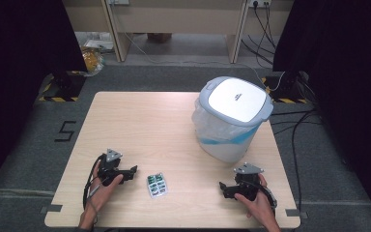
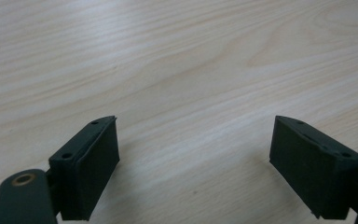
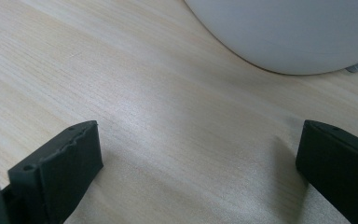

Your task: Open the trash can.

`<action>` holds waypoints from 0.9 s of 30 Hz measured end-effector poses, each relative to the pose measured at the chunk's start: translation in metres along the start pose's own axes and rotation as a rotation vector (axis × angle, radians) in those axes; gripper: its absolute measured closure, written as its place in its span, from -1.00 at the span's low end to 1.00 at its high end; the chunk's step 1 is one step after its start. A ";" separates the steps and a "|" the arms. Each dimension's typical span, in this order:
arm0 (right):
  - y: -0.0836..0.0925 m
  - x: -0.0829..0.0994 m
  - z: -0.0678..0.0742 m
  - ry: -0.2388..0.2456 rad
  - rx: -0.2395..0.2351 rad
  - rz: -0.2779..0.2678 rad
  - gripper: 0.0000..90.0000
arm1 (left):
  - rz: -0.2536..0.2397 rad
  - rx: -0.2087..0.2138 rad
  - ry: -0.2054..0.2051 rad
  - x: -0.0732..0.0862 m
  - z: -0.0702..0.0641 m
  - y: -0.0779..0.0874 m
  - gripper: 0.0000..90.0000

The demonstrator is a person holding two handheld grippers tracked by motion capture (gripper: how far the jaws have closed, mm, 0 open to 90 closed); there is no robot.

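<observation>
High view: light wood table (image 1: pixel 140 121), grey carpet around it. Left gripper (image 1: pixel 131 172) low over the near-left part of the table, held by the person's left hand (image 1: pixel 104 186), grey three-cornered plate on top, black cable looping off toward the near edge. Its jaws point right, toward a blister pack (image 1: pixel 156 185) of green pills lying flat on the table, just right of the jaw tips, not touching. Right gripper (image 1: pixel 223 187) at the near right, held by the right hand (image 1: pixel 256 200), jaws pointing left toward the pack, well apart from it. Pack sits between the two grippers, nearer the left one. White bin (image 1: pixel 232 118) with a grey-rimmed white lid and a clear liner stands on the far-right part of the table, far of the right gripper. Number 5 marked on the floor left of the table. Desk legs and cables at the far wall.

Left gripper view: left gripper (image 2: pixel 196 163) jaws spread wide, bare wood grain between them, nothing held. A sliver of something pale at the right edge behind the right jaw, too small to tell.

Right gripper view: right gripper (image 3: pixel 200 168) jaws spread wide, nothing between them but table. Rounded white base of the bin (image 3: pixel 289 32) at the top, resting on the table far of the jaws, apart from them.
</observation>
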State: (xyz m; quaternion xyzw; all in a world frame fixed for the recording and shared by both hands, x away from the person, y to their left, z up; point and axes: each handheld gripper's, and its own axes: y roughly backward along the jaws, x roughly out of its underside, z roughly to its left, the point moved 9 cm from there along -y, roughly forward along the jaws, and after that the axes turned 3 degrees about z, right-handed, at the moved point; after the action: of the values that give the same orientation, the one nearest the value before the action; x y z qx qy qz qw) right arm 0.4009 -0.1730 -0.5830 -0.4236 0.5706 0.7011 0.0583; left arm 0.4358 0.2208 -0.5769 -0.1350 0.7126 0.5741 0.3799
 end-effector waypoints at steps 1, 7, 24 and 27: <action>0.000 0.000 0.000 0.001 -0.001 0.000 -0.99 | -0.002 0.005 -0.003 -0.003 -0.003 0.000 -0.67; 0.000 0.000 0.000 0.007 -0.006 0.001 -0.99 | -0.002 0.024 -0.024 -0.020 -0.013 -0.003 -0.67; 0.001 0.002 0.000 0.008 -0.008 0.005 -0.99 | -0.023 0.122 -0.065 -0.094 -0.059 -0.040 -0.67; 0.002 0.003 -0.001 0.012 -0.009 0.005 -0.99 | -0.030 0.126 -0.072 -0.110 -0.068 -0.054 -0.67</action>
State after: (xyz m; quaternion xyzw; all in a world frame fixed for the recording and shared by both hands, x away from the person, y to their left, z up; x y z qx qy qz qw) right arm 0.3980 -0.1757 -0.5832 -0.4268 0.5690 0.7011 0.0512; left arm 0.5173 0.1148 -0.5351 -0.1007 0.7311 0.5269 0.4217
